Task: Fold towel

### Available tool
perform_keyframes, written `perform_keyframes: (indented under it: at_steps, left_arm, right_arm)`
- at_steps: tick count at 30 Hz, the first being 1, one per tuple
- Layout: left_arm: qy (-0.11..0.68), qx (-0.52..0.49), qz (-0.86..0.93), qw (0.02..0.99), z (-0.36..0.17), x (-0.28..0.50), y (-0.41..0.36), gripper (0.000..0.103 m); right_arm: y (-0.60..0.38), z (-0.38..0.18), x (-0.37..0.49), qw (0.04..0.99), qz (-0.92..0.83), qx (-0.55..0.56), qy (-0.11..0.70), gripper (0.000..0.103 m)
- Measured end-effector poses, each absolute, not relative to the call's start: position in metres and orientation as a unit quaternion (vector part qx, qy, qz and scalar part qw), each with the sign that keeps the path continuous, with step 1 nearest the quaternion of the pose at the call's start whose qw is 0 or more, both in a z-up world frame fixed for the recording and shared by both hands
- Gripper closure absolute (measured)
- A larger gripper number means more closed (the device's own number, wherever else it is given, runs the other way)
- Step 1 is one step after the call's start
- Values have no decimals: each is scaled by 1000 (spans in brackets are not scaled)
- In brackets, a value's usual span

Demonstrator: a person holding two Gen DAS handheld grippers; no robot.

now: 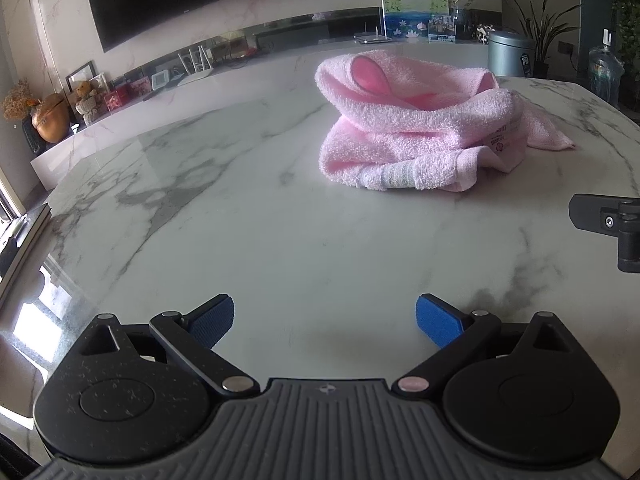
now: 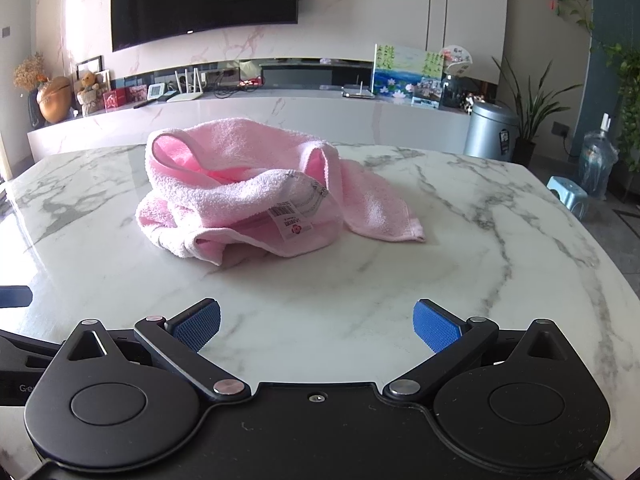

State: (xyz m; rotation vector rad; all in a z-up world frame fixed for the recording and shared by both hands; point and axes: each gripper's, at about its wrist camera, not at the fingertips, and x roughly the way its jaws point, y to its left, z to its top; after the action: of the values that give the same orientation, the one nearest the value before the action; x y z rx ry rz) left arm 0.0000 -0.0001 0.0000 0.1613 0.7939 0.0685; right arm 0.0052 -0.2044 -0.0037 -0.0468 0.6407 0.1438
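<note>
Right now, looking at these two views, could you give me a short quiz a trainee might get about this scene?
1. True or false: the towel is already folded flat.
2. Multiple choice: the left gripper and right gripper are A) both open and holding nothing, B) both shut on cloth, C) one open, one shut.
3. Fill in: the towel's white label shows best in the ___ wrist view.

Key:
1. False; it lies in a crumpled heap on the table.
2. A.
3. Right.
</note>
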Motion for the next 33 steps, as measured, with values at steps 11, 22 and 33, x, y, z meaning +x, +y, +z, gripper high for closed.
perform_keyframes:
  at_steps: [11,22,33]
  left_arm:
    - [366,81,39,926,0,-4,1,4]
    - [368,78,37,926,0,-1,3,4]
    - [371,83,38,924,-2,-1,2,4]
  right_arm:
    - [-206,-4,9,948,72,-4,310,0]
    - [-206,-6,8,948,69,-5,310,0]
    - [-206,-7,10,947,67,-1,313,0]
